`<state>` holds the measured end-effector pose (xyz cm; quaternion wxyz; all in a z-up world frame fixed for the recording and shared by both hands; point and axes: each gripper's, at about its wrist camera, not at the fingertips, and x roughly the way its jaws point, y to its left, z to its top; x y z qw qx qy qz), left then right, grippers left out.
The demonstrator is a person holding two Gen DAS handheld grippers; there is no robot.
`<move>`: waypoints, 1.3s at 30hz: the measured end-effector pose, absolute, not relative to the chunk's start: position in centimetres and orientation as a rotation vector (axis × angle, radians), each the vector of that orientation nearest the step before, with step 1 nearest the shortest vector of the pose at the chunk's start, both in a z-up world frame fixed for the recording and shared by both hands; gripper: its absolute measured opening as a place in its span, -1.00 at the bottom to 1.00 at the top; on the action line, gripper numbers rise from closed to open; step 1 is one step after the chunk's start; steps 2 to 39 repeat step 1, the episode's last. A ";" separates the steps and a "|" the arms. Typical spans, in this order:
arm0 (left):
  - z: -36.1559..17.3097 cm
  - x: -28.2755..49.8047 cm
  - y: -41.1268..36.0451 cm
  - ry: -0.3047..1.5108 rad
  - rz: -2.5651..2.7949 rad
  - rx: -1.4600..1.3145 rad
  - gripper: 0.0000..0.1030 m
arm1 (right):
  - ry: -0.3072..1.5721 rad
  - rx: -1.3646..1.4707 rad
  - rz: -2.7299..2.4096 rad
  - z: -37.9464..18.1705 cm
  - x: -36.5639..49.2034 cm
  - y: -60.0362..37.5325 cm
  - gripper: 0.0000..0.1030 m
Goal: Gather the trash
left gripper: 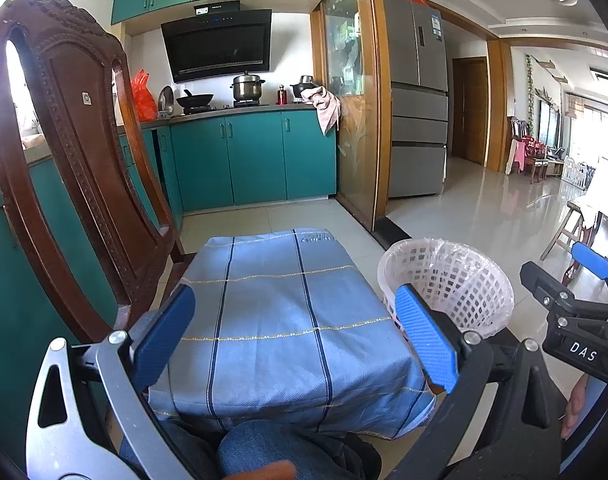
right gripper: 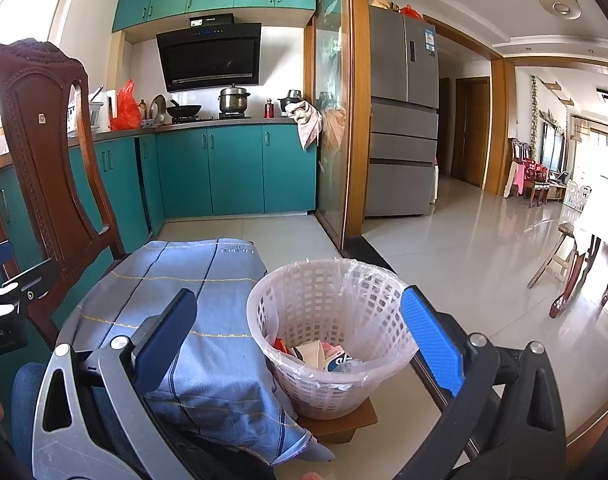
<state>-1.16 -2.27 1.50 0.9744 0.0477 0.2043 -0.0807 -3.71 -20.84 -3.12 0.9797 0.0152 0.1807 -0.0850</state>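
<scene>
We judge the collecting nearly finished: wrappers [right gripper: 327, 354] already lie inside the lined white basket [right gripper: 383, 344] beside the blue checked cloth [left gripper: 280, 320], which looks bare. Our left gripper [left gripper: 296, 336] and right gripper [right gripper: 300, 336] are both spread wide, holding nothing. A teal kitchen opens onto glossy tile.

Trash [right gripper: 323, 356] inside white basket [right gripper: 304, 300]

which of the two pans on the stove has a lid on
The steel stockpot on the right burner, under the range hood, has its lid on. The black wok to its left is uncovered.
</scene>
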 end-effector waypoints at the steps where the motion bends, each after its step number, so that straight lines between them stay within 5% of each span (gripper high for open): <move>1: 1.4 -1.1 -2.3 0.415 -0.162 0.096 0.94 | 0.365 0.032 -0.171 -3.1 -3.7 -20.9 0.93; 39: 1.4 -1.1 -2.3 0.415 -0.162 0.096 0.94 | 0.365 0.032 -0.171 -3.1 -3.7 -20.9 0.93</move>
